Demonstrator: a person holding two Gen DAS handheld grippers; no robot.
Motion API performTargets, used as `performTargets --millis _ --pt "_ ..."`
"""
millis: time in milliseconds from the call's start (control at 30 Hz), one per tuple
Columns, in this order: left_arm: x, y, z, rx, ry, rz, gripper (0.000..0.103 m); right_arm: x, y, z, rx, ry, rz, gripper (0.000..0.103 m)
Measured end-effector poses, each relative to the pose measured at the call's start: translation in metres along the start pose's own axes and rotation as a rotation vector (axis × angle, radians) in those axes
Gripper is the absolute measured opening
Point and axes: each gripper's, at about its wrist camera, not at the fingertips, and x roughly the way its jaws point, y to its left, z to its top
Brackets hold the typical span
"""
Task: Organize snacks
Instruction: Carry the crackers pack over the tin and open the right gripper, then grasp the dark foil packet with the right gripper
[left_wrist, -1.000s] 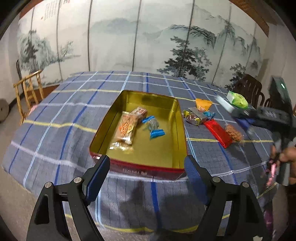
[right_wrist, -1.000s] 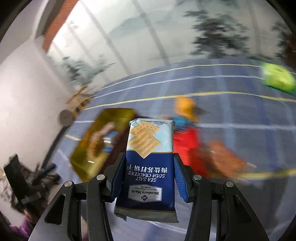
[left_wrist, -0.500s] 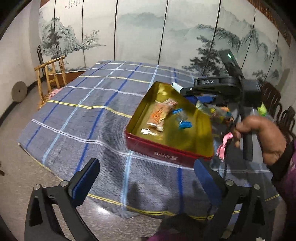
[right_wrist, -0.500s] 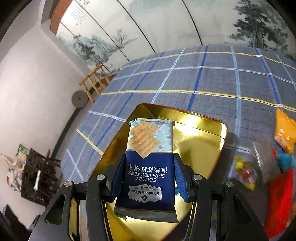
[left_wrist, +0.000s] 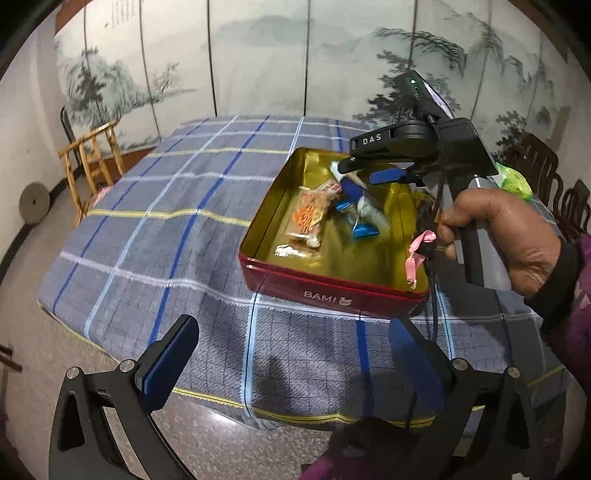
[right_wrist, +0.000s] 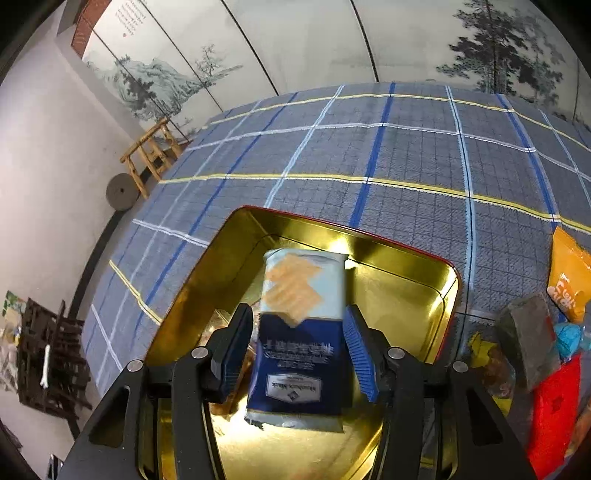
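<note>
A red tin with a gold inside (left_wrist: 332, 291) sits on the checked tablecloth; it also shows in the right wrist view (right_wrist: 369, 243). Several snack packs lie in it, among them an orange one (left_wrist: 308, 214). My right gripper (right_wrist: 299, 349) is over the tin with its jaws spread, and the blue soda cracker pack (right_wrist: 301, 332) is blurred between them, no longer touching the pads. From the left wrist view the right gripper (left_wrist: 373, 177) hangs over the tin's far end. My left gripper (left_wrist: 291, 358) is open and empty, near the table's front edge.
Loose snacks lie right of the tin: an orange pack (right_wrist: 569, 280), a red pack (right_wrist: 554, 402) and a green pack (left_wrist: 513, 181). A wooden chair (left_wrist: 92, 158) stands at the table's left side. Dark chairs (left_wrist: 546, 173) stand at the right.
My right gripper has carried the cracker pack over the tin, lowered, and opened its jaws; the pack is slipping free. My left gripper has drawn back and lower.
</note>
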Motion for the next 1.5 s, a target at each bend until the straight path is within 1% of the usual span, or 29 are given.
performTargets --millis 33,100,133,200,233,300,333,367,433,467,533,633,800,867,900,933,1000,1067,1133,1167,1200,1267,1333,1400,1500 --pt "-0.002 -0.002 0.001 0.010 -0.009 0.005 0.101 -0.004 0.000 -0.001 0.005 -0.014 0.014 0.058" --pt "-0.004 -0.006 0.001 0.025 -0.017 0.004 0.101 -0.019 -0.005 -0.004 0.022 -0.066 0.043 0.060" --pt "-0.005 -0.007 0.002 0.027 -0.016 -0.003 0.101 -0.030 -0.010 -0.009 0.036 -0.096 0.071 0.061" --pt "-0.007 -0.009 0.003 0.029 -0.020 -0.042 0.101 -0.053 -0.024 -0.022 0.048 -0.146 0.120 0.063" --pt "-0.007 -0.010 0.003 0.030 -0.023 -0.058 0.101 -0.067 -0.033 -0.032 0.043 -0.170 0.121 0.064" --pt "-0.007 -0.017 0.004 0.044 -0.025 -0.091 0.101 -0.087 -0.051 -0.052 0.011 -0.201 0.097 0.065" --pt "-0.007 -0.022 0.004 0.055 -0.022 -0.102 0.101 -0.095 -0.061 -0.062 -0.031 -0.199 0.082 0.065" --pt "-0.006 -0.027 0.005 0.067 -0.019 -0.106 0.101 -0.100 -0.068 -0.069 -0.081 -0.189 0.049 0.065" --pt "-0.005 -0.037 0.004 0.090 -0.017 -0.108 0.101 -0.107 -0.085 -0.081 -0.170 -0.162 -0.051 0.065" --pt "-0.004 -0.043 0.004 0.107 -0.015 -0.110 0.101 -0.111 -0.093 -0.083 -0.195 -0.146 -0.061 0.065" --pt "-0.001 -0.052 0.003 0.132 -0.007 -0.109 0.101 -0.120 -0.103 -0.078 -0.243 -0.148 -0.062 0.065" --pt "0.005 -0.061 0.004 0.155 0.009 -0.108 0.101 -0.117 -0.107 -0.064 -0.324 -0.118 -0.063 0.065" --pt "0.011 -0.068 0.006 0.169 0.019 -0.097 0.101 -0.085 -0.098 -0.045 -0.445 -0.047 -0.143 0.063" --pt "0.015 -0.069 0.007 0.167 0.033 -0.096 0.101 -0.074 -0.099 -0.036 -0.452 -0.026 -0.160 0.056" --pt "0.018 -0.069 0.008 0.165 0.042 -0.097 0.101 -0.068 -0.101 -0.031 -0.451 -0.012 -0.169 0.050" --pt "0.021 -0.069 0.008 0.163 0.051 -0.097 0.101 -0.061 -0.102 -0.026 -0.452 0.003 -0.194 0.046" --pt "0.027 -0.070 0.008 0.157 0.066 -0.101 0.101 -0.052 -0.106 -0.020 -0.444 0.026 -0.197 0.042" --pt "0.031 -0.071 0.008 0.155 0.078 -0.105 0.101 -0.043 -0.108 -0.013 -0.437 0.053 -0.202 0.040" --pt "0.034 -0.072 0.007 0.159 0.087 -0.105 0.101 -0.027 -0.111 -0.012 -0.427 0.133 -0.206 0.040" --pt "0.034 -0.073 0.007 0.161 0.086 -0.104 0.101 -0.022 -0.110 -0.013 -0.428 0.157 -0.196 0.040" --pt "0.034 -0.073 0.007 0.162 0.085 -0.103 0.101 -0.019 -0.108 -0.016 -0.443 0.163 -0.197 0.040" --pt "0.034 -0.074 0.007 0.166 0.086 -0.103 0.101 -0.018 -0.101 -0.021 -0.475 0.140 -0.229 0.038" --pt "0.033 -0.075 0.007 0.172 0.086 -0.099 0.101 -0.023 -0.103 -0.021 -0.445 0.116 -0.224 0.036" --pt "0.029 -0.076 0.008 0.178 0.070 -0.099 0.101 -0.036 -0.101 -0.024 -0.426 0.070 -0.201 0.036" --pt "0.021 -0.078 0.009 0.189 0.042 -0.125 0.101 -0.079 -0.103 -0.037 -0.338 -0.028 -0.126 0.036"
